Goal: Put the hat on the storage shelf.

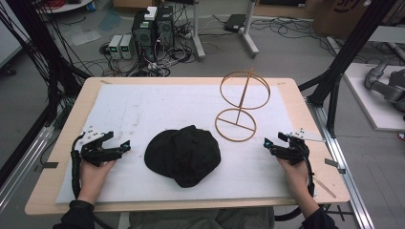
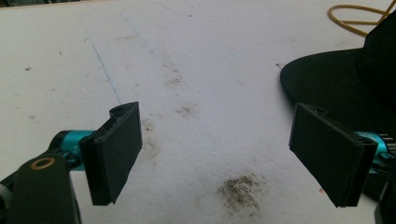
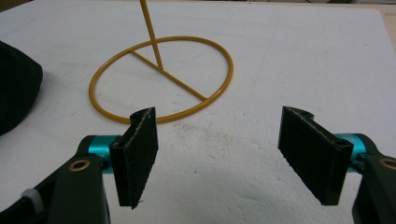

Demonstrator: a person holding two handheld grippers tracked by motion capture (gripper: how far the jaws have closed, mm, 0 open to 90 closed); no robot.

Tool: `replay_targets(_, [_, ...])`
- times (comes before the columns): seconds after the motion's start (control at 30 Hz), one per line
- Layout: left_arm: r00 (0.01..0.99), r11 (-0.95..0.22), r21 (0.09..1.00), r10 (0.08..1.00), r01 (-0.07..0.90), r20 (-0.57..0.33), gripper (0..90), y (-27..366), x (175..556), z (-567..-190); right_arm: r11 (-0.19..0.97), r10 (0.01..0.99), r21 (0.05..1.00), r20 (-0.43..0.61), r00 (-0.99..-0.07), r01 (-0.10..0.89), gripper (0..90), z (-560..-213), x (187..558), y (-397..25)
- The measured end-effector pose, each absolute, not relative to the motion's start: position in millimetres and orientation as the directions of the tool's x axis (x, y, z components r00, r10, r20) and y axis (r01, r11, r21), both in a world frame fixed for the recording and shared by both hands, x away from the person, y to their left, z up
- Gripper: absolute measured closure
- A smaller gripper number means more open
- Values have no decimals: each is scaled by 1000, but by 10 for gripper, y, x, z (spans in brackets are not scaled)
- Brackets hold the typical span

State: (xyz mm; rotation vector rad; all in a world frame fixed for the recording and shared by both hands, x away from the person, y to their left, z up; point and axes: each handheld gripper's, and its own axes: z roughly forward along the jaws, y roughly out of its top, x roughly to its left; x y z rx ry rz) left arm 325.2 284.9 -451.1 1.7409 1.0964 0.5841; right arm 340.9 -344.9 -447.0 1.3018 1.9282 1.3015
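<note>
Black cap (image 1: 184, 155) lies on the white mat (image 1: 143, 109) at the counter's (image 1: 286, 83) near middle in the high view, left tool (image 1: 125, 146) just left of it, right tool (image 1: 266, 142) well right, the gold wire stand (image 1: 241, 102) behind and right of the cap.

Left gripper view: the left tool (image 2: 219, 154) gapes wide, empty, the cap (image 2: 336, 79) beside its right jaw.

Right gripper view: the right tool (image 3: 217, 154) is wide apart, empty, with the stand's ring base (image 3: 161, 79) beyond and the cap (image 3: 16, 88) left of it.
</note>
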Motion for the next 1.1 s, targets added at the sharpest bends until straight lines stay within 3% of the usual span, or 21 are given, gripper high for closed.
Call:
replay_targets(0.57, [494, -154, 905, 867, 396, -68, 175, 2755, 3211, -4469, 84, 899, 889, 127, -420, 451, 278, -4503, 3415, -3504])
replay_targets(0.8, [593, -241, 934, 804, 265, 39, 178, 2338, 3003, -4171, 95, 898, 887, 119, -424, 451, 278, -4506, 3417, -3492])
replay_targets(1.1, [713, -271, 948, 697, 167, 73, 185, 1809, 2732, -3991, 94, 898, 887, 120, -423, 451, 278, -4505, 3413, -3491])
